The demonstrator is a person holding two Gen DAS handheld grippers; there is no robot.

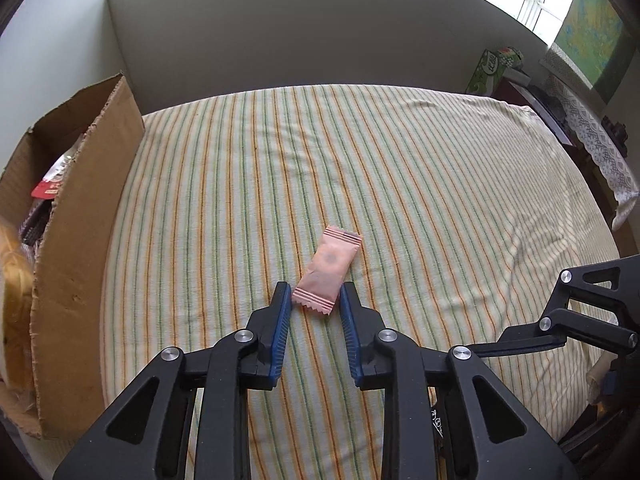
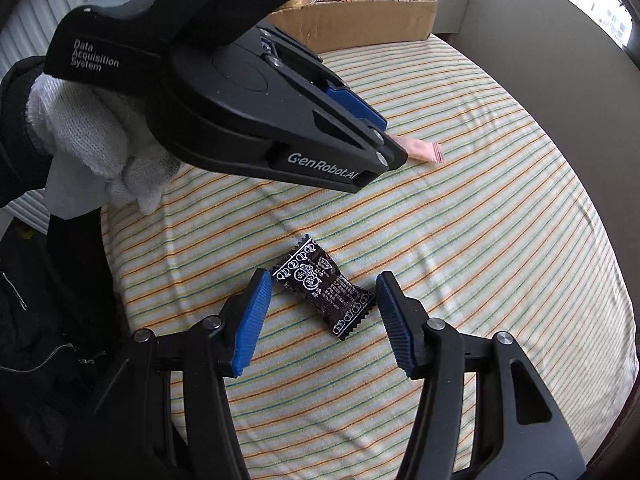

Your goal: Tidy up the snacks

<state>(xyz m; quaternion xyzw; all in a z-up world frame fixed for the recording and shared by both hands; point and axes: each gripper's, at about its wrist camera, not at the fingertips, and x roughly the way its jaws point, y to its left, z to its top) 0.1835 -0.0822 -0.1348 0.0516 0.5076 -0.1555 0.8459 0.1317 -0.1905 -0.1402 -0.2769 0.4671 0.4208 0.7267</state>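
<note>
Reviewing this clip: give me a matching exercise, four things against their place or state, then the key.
Things:
1. pink snack packet
2. black snack packet
3. cardboard box
4. white knit glove

Place or state:
A. on the hand that holds the left claw
B. lying between the open fingers of the right claw
C. at the cloth's edge, snacks already inside
D. near end between the left claw's blue pads

Pairs: 1-D, 2-B, 3-C, 4-A
</note>
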